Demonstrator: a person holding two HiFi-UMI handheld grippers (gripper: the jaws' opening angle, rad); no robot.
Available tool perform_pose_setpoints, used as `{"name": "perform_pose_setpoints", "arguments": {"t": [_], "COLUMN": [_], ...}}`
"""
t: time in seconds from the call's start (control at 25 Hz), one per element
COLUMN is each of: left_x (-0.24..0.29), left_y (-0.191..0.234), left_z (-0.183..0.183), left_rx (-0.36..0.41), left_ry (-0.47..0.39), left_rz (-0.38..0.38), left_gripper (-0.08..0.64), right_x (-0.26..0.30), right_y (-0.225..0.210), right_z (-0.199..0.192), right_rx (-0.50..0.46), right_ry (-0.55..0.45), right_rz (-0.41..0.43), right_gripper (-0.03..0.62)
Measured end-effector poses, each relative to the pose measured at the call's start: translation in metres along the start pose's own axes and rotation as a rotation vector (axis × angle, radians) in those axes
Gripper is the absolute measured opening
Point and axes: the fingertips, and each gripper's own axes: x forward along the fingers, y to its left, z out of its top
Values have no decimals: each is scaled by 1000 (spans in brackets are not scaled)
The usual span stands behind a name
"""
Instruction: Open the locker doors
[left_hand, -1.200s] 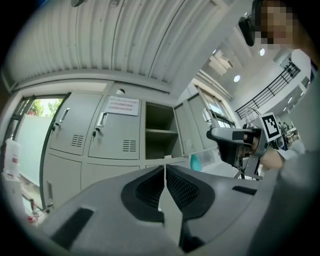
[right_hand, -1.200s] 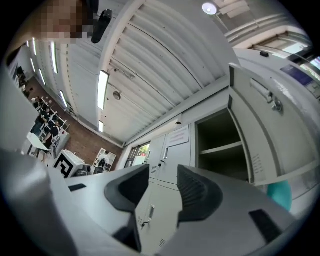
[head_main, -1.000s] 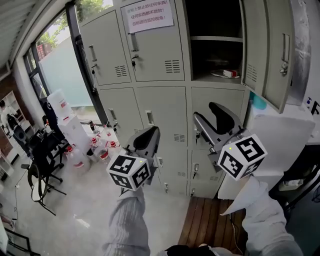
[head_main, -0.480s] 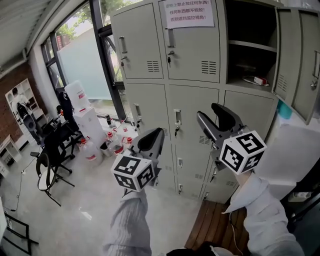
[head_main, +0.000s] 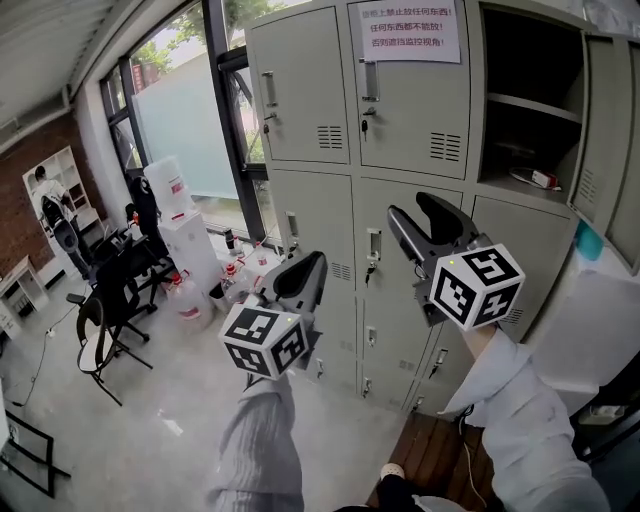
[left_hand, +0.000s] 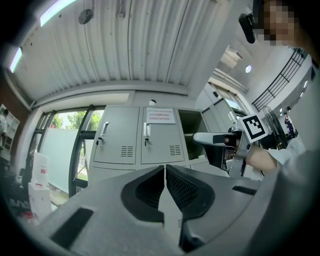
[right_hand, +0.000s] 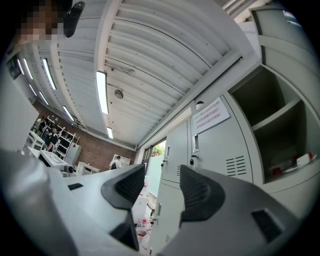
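A bank of grey metal lockers (head_main: 400, 250) stands ahead. The upper-left door (head_main: 300, 95) and the upper-middle door (head_main: 415, 85), which carries a paper notice, are closed. So are the middle-row doors (head_main: 315, 235) below them. The upper-right compartment (head_main: 530, 110) stands open, its door (head_main: 610, 130) swung out to the right, and a small item lies on its shelf. My left gripper (head_main: 303, 270) is shut and empty, held short of the lockers; its jaws meet in the left gripper view (left_hand: 165, 172). My right gripper (head_main: 425, 215) is open and empty (right_hand: 162, 182), apart from any handle.
A tall window (head_main: 185, 110) runs along the left. Water jugs (head_main: 175, 225), bottles and a black chair (head_main: 105, 310) stand below it. A person (head_main: 45, 195) is at the far left. A white surface (head_main: 600, 300) sits at the right, and wooden planks (head_main: 440, 465) lie by my feet.
The view has swung left, so the lockers sit further right in the frame. Both grippers keep roughly their places and states; the right one is slightly higher.
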Motion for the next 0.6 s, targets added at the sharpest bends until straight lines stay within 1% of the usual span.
{"name": "perform_pose_setpoints", "arguments": {"t": [0.2, 0.4, 0.6], "left_x": [24, 56, 86], "left_y": [21, 44, 61], "left_z": [10, 23, 28], "left_rx": [24, 34, 52], "left_ry": [-9, -25, -27], "left_rz": [29, 55, 71], "left_gripper": [17, 17, 17], "right_x": [38, 75, 112], "right_y": [-22, -46, -70], "right_z": [8, 22, 30], "right_rx": [-5, -41, -54], "right_ry": [-21, -47, -59], "right_rz": [1, 5, 0], "right_gripper": [215, 215, 215]}}
